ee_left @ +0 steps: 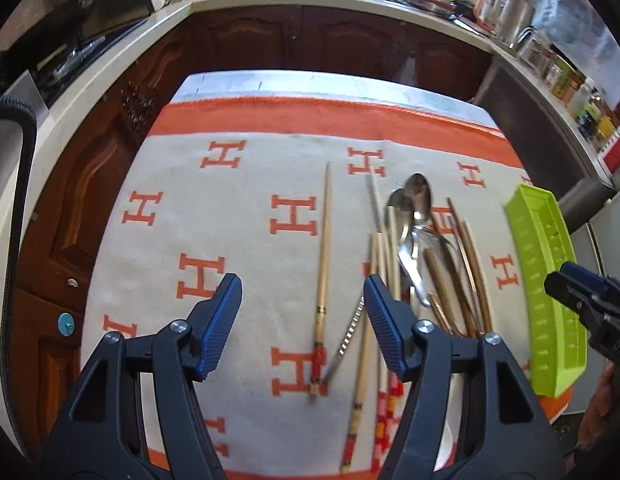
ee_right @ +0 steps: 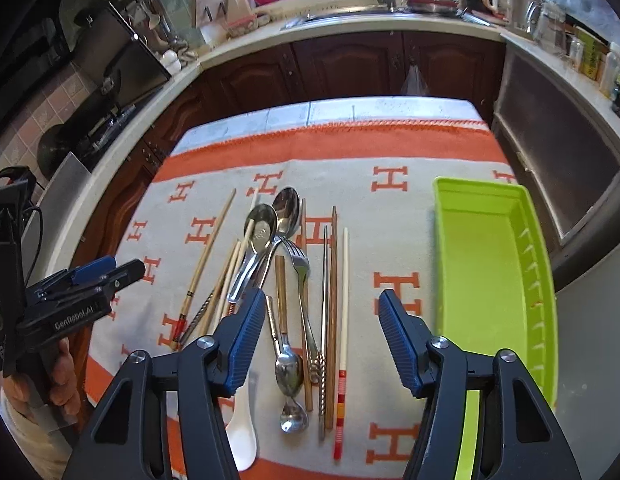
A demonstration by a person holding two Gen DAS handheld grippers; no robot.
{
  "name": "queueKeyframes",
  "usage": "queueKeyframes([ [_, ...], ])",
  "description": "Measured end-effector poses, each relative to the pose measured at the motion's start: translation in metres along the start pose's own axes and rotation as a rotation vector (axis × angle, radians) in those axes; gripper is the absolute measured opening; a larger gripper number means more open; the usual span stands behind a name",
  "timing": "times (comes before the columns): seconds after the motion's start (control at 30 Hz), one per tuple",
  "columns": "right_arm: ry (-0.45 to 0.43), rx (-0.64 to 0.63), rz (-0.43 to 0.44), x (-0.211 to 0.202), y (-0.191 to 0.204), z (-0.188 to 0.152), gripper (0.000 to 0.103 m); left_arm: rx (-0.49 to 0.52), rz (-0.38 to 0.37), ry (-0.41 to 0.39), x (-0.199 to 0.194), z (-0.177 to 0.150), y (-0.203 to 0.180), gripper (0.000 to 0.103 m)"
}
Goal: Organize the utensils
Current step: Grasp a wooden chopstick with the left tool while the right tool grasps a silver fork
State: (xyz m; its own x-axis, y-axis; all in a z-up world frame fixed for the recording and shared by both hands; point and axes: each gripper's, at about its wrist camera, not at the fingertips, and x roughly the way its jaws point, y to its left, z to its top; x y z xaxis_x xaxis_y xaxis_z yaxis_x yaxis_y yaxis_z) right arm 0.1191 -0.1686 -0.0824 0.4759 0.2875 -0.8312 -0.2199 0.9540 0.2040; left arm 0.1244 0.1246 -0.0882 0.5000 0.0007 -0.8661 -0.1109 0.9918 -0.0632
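Note:
A pile of utensils lies on the orange-and-cream cloth: metal spoons (ee_right: 266, 224) (ee_left: 417, 192), a fork (ee_right: 300, 264), wooden chopsticks (ee_right: 331, 280), a white chopstick (ee_right: 343, 300), a white spoon (ee_right: 242, 432). One bamboo chopstick (ee_left: 323, 256) lies apart to the left. A lime green tray (ee_right: 485, 264) (ee_left: 545, 276) sits empty at the right. My left gripper (ee_left: 302, 320) is open and empty above the lone chopstick. My right gripper (ee_right: 321, 340) is open and empty above the near end of the pile. Each gripper shows in the other's view: the right (ee_left: 581, 296), the left (ee_right: 90, 280).
The cloth covers a table (ee_right: 389, 108) with its far edge bare. Dark wooden cabinets (ee_right: 349, 64) and a counter with a sink (ee_right: 349, 12) stand behind. Jars and bottles (ee_left: 569, 80) line the right counter. A stove (ee_right: 110, 92) is at the left.

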Motion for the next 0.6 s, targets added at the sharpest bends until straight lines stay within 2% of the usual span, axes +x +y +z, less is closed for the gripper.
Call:
queueKeyframes([
  [0.13,0.041,-0.026,0.008,0.044,0.011,0.006,0.051,0.006,0.022,0.041,0.034,0.006,0.010,0.055],
  [0.23,0.069,-0.040,0.015,0.076,0.022,0.010,0.046,0.012,-0.009,0.072,0.054,0.009,0.010,0.046],
  [0.3,0.087,-0.051,0.017,0.095,0.028,0.012,0.043,0.028,-0.028,0.081,0.065,0.010,0.007,0.046],
  [0.47,0.112,-0.066,-0.017,0.133,0.038,0.015,0.035,0.058,-0.011,0.110,0.087,0.012,-0.004,0.046],
  [0.6,0.108,-0.067,-0.039,0.151,0.038,0.015,0.022,0.064,0.008,0.144,0.105,0.014,-0.007,0.046],
])
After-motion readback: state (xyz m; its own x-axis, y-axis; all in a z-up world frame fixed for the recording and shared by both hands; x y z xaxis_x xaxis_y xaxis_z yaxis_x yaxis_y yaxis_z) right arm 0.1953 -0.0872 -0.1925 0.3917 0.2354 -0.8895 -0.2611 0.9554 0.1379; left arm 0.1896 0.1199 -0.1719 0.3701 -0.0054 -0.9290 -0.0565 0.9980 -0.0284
